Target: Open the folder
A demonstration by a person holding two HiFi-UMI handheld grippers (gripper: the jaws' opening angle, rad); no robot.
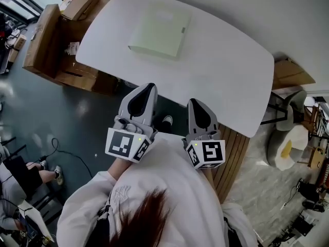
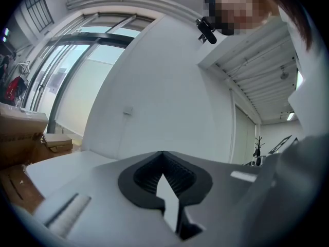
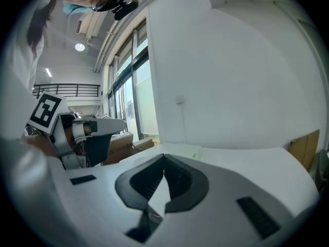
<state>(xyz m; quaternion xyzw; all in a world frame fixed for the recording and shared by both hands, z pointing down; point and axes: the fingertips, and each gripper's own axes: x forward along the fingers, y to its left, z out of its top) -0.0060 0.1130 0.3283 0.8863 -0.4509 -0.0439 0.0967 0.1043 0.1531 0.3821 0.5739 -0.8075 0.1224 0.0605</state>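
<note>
One pale green folder lies closed and flat toward the far side of the one white counter, with nothing touching it. The step in hand looks like the approach. The two grippers, left gripper and right gripper, hover short of the near edge, well apart from the folder, jaws closed on nothing. Next, one likely has to reach across, part its jaws and catch the cover's free edge.
</note>
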